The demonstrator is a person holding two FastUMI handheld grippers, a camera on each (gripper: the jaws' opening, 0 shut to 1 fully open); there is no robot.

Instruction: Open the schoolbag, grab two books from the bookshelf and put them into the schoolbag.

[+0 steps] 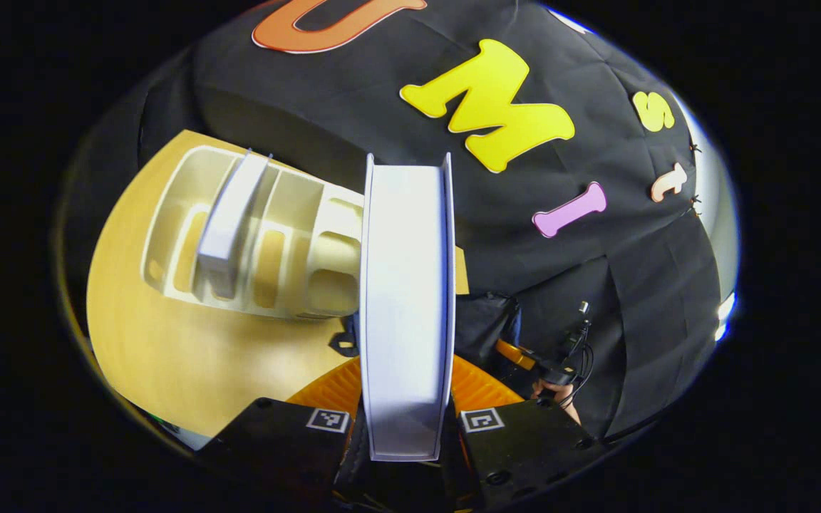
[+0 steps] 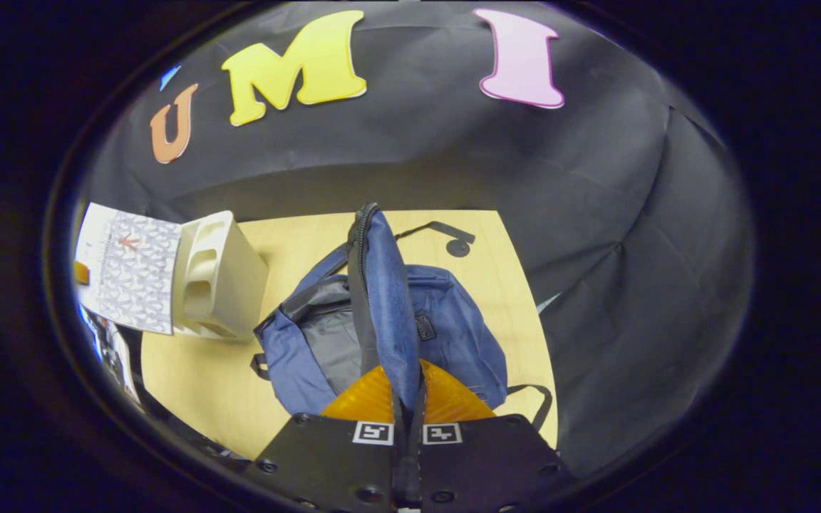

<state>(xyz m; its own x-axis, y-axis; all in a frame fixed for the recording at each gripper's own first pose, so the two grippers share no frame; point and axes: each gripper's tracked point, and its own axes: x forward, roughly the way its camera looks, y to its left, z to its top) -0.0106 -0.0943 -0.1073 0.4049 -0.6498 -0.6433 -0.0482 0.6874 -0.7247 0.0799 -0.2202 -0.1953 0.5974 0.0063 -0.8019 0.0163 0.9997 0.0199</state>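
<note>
My left gripper (image 1: 405, 385) is shut on a white book (image 1: 405, 285), held upright and edge-on between the orange fingers (image 1: 478, 388), above the table edge. Behind it the cream bookshelf (image 1: 296, 214) lies on the wooden table (image 1: 189, 356) with another pale book (image 1: 232, 214) in a slot. My right gripper (image 2: 407, 392) is shut on the raised zipper flap (image 2: 382, 285) of the blue schoolbag (image 2: 453, 320). The bag is open and its grey lining shows. The held book's patterned cover (image 2: 129, 271) appears at the left beside the bookshelf (image 2: 218, 278).
A black strap with a round buckle (image 2: 457, 247) lies on the table (image 2: 311, 235) behind the bag. A hand (image 1: 559, 395) with cables holds the other gripper at the lower right of the left gripper view. Black cloth walls close in behind and to the right.
</note>
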